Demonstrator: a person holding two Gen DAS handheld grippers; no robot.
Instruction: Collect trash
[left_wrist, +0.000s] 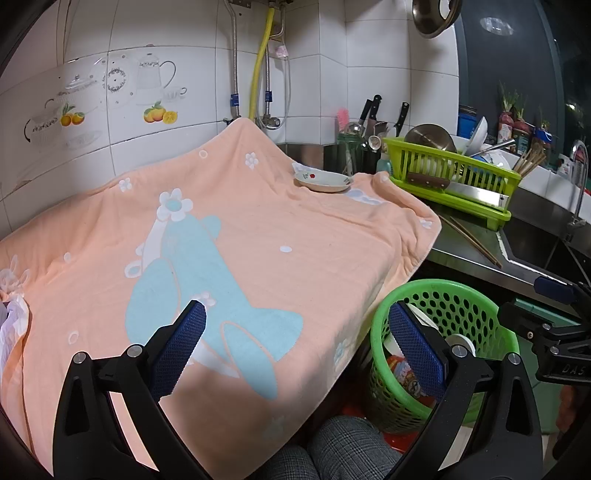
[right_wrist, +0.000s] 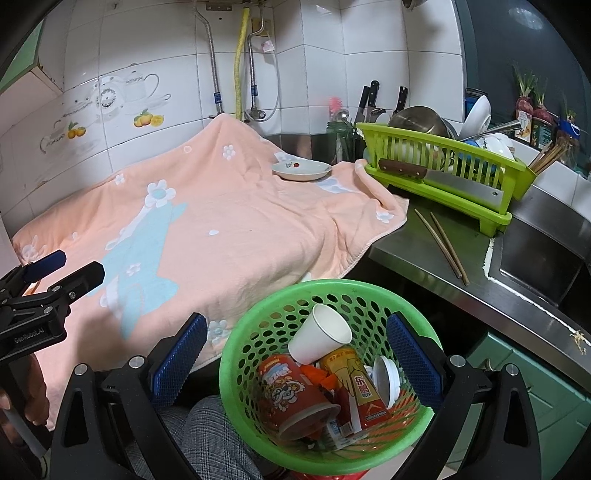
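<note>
Right now the right gripper has its jaws wide apart and holds nothing. It hangs over the green basket at the bottom middle of the right wrist view. Trash sits inside the basket: a white cup tipped on its side on top, a red cup under it to the left, a yellow can beside that, and a white lid at the right.

The left gripper also has its jaws wide apart and is empty. In its own view it hangs over the near edge of the orange towel, with the basket at the lower right.

The towel covers most of the counter. A small plate sits on its far side, upper middle of the frame. To the right a green rack holds dishes, with a knife laid along its front. Two chopsticks lie on the steel counter near the sink.
</note>
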